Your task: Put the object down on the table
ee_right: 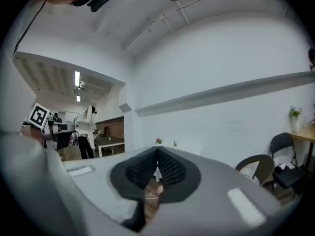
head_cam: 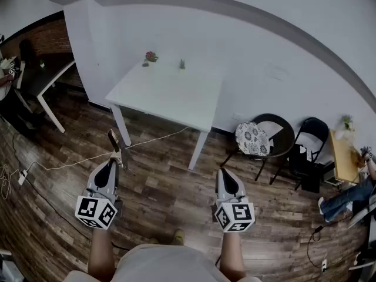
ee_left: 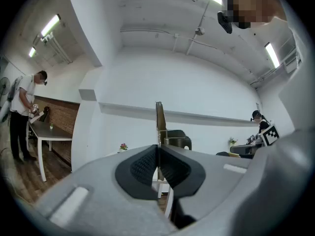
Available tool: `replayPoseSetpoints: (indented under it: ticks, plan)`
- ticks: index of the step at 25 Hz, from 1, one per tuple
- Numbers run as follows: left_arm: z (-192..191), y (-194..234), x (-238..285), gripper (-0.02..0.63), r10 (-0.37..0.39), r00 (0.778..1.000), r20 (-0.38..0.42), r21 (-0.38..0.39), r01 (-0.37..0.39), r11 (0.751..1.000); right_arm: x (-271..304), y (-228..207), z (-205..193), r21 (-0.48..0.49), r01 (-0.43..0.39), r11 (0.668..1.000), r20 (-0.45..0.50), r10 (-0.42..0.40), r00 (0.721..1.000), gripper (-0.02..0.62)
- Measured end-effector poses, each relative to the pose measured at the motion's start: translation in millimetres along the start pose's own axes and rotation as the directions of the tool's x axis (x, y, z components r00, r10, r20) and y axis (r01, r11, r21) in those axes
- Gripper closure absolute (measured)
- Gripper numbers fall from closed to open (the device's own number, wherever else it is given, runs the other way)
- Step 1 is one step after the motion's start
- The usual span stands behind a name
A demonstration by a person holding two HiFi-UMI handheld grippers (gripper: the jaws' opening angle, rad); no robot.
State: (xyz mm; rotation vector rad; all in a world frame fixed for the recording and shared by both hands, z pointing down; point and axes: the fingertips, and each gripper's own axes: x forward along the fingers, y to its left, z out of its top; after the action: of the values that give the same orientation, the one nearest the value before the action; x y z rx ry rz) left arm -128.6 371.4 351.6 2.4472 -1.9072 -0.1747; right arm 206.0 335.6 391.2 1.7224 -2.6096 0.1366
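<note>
Where the white bench point(head_cam: 170, 93) stands against the wall, its only load is two tiny pots at the far edge, one with pink flowers point(head_cam: 151, 57) and one with a green plant point(head_cam: 182, 64); the rest of its top is bare. The thing to be set down, a thin flat object point(head_cam: 114, 141), is not on the bench: it is held over the wooden floor point(head_cam: 158, 187), well short of the bench's near edge. The head view shows it as a dark strip sticking up and forward from the left gripper point(head_cam: 117, 162), with a pale cable point(head_cam: 76, 160) trailing across the floor and two dark chairs point(head_cam: 276, 140) off to the right. The left gripper view shows what the head view cannot: the object point(ee_left: 160, 119) is seen edge-on as a narrow upright blade, and the jaws of the left gripper point(ee_left: 158, 156) are clenched on its lower end, pads pressed to both faces. That view also takes in a person point(ee_left: 24, 114) standing at another table far left. In the right gripper view the jaws of the right gripper point(ee_right: 157, 156) are pressed together with nothing between them; in the head view it point(head_cam: 222, 172) is held level beside the left one.
</note>
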Motion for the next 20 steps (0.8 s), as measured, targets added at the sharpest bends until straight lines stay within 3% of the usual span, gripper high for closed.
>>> replayPoseSetpoints:
  ticks: [20]
  plan:
    - [1,2,-15,0.597,-0.033,0.999,0.006,-0.005,0.033,0.999,-7,23,8,0.005,0.003,1.0,0.025,-0.003,1.0,0.592]
